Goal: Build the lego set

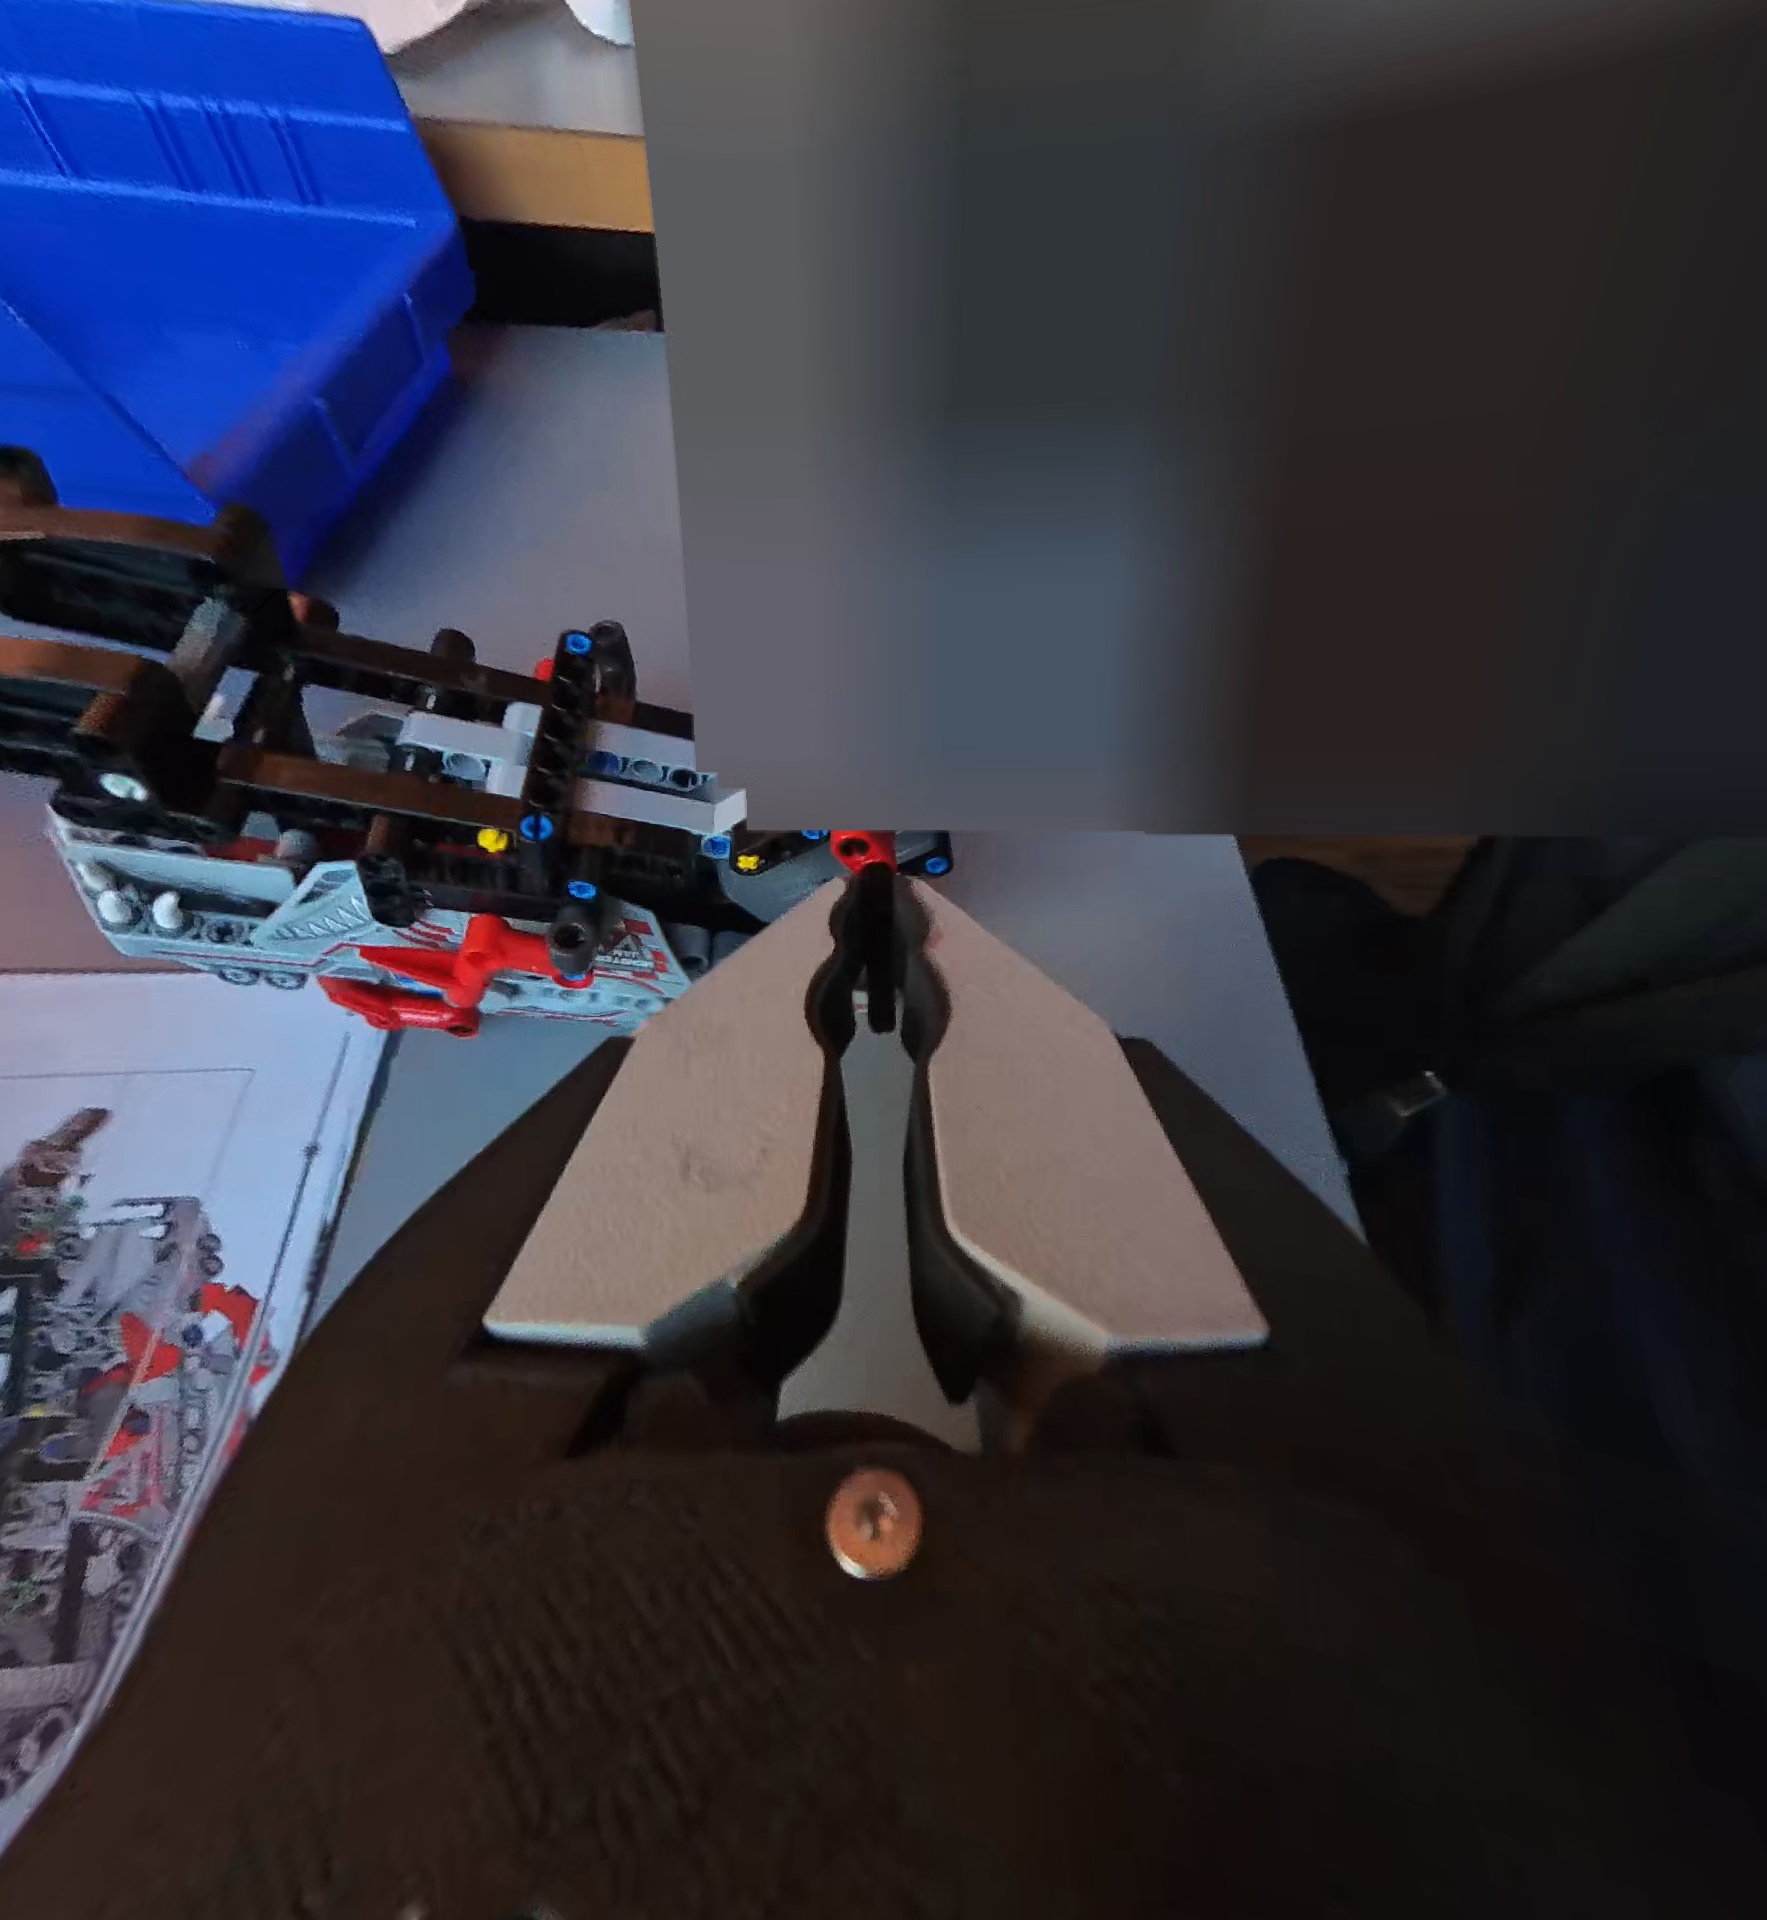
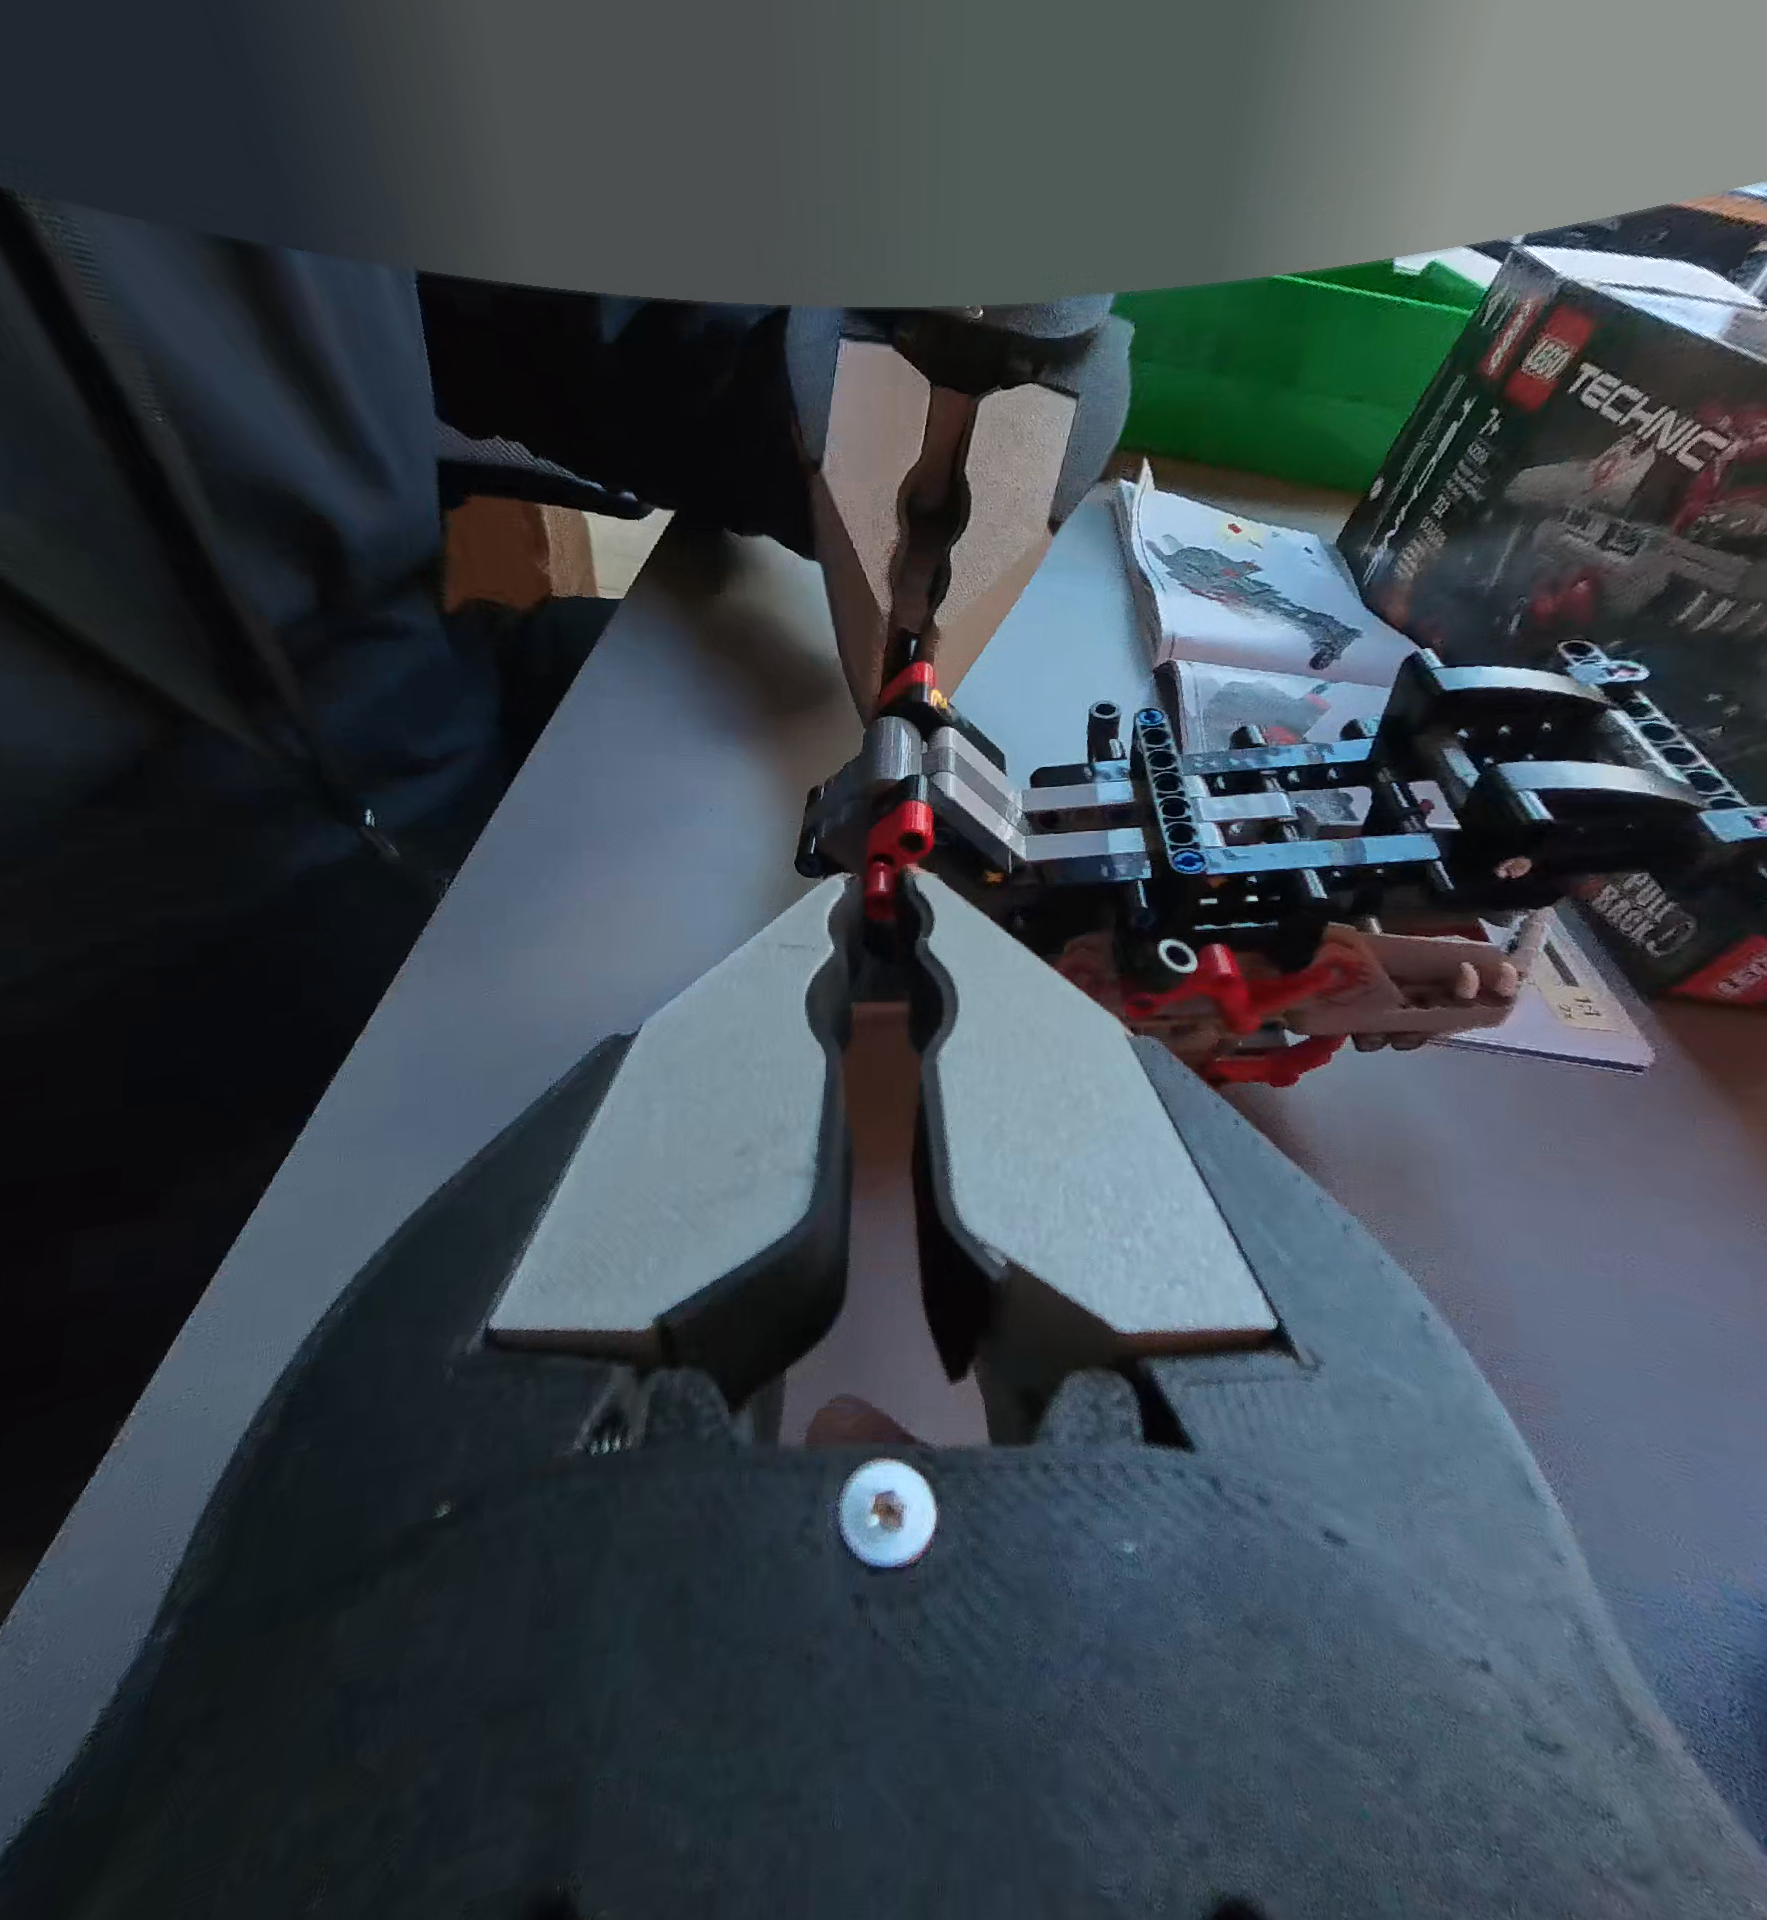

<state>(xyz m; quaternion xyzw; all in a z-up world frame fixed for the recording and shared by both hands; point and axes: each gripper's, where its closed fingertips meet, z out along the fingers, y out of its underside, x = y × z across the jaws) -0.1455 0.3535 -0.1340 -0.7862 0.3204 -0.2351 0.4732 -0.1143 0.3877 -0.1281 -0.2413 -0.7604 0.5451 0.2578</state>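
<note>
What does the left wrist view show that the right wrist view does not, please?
Only the left wrist view shows the big blue bin. Only the right wrist view shows the set's box, a green bin and both grippers at once, the left gripper opposite. Both show the lego model and the instruction booklet.

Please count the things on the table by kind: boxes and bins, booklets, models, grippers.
Bins: 2, blue bin, green bin
Boxes: 1, set box
Booklets: 1, booklet
Models: 1, model
Grippers: 2, left gripper, right gripper
Total: 7
</note>
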